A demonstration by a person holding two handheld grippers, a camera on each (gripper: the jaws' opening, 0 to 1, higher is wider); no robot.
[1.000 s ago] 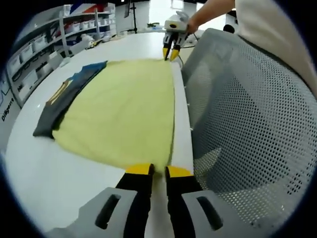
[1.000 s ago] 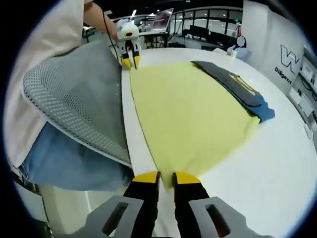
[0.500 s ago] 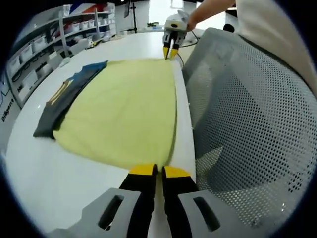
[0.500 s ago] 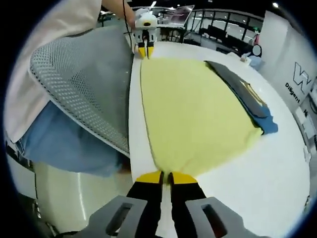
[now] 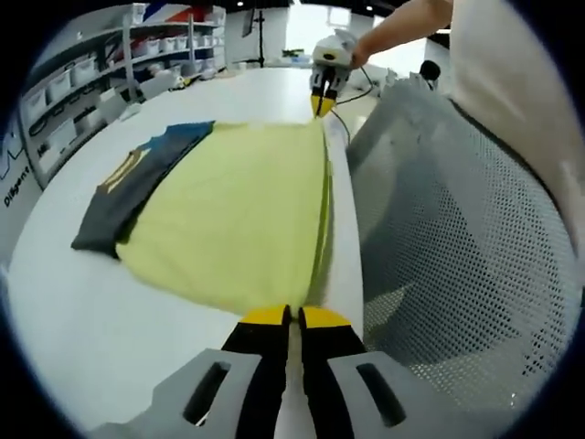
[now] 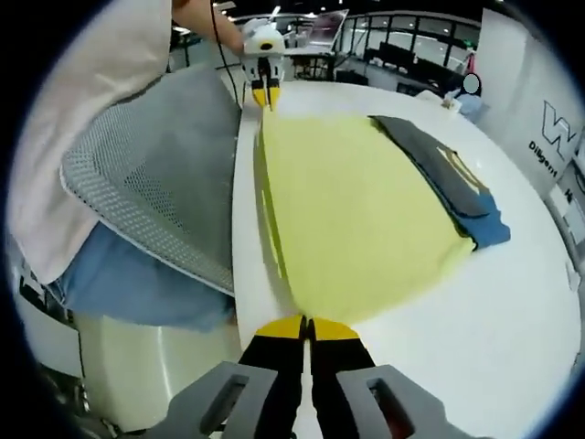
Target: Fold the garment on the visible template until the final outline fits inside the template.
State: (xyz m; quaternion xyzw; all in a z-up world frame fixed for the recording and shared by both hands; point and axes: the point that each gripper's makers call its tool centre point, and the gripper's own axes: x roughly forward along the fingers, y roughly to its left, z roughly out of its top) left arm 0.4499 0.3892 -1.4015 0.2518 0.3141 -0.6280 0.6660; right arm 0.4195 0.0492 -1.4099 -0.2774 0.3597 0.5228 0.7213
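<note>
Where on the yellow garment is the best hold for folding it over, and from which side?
The near hem corners. The yellow garment lies flat on the white table with that edge along the rim by the mesh chair, so coming in low from the person's side suits. The left gripper and right gripper each look shut on a corner there, the edge slightly raised.
</note>
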